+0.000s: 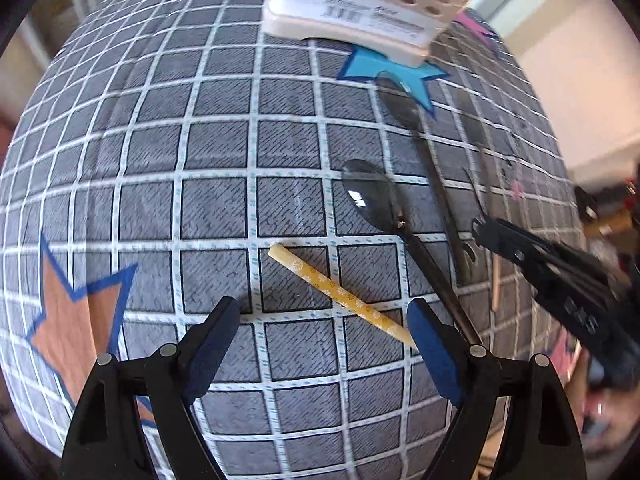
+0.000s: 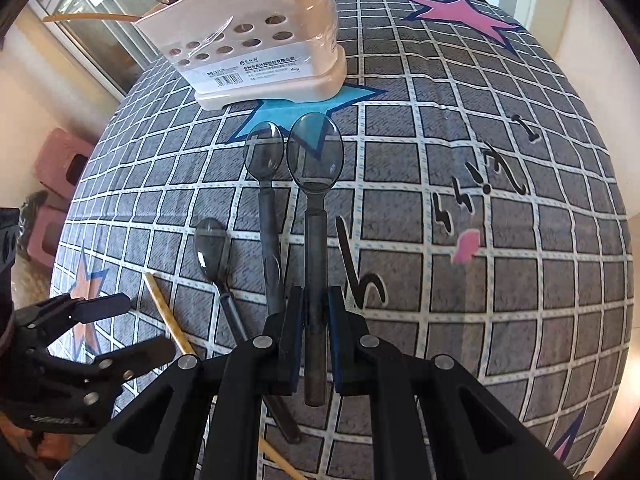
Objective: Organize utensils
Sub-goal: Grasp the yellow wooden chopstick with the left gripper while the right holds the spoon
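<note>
In the right wrist view my right gripper (image 2: 315, 296) is shut on the handle of a dark translucent spoon (image 2: 314, 152), held above the cloth with its bowl pointing toward the cream utensil holder (image 2: 256, 48). Two more dark spoons lie on the cloth, one just left of it (image 2: 264, 152) and one nearer (image 2: 212, 248), beside a yellow chopstick (image 2: 168, 312). My left gripper (image 1: 322, 316) stands open close above the chopstick (image 1: 340, 292), whose near end lies by the right finger. A spoon (image 1: 368, 192) lies just beyond. The holder (image 1: 360, 12) stands at the far edge and holds utensils.
A grey checked tablecloth (image 2: 480, 320) with star patches covers the round table. The holder stands on a blue star (image 2: 280, 116). Pink stools (image 2: 60, 156) sit on the floor beyond the table's left edge. My right gripper (image 1: 486, 236) shows blurred at the right of the left wrist view.
</note>
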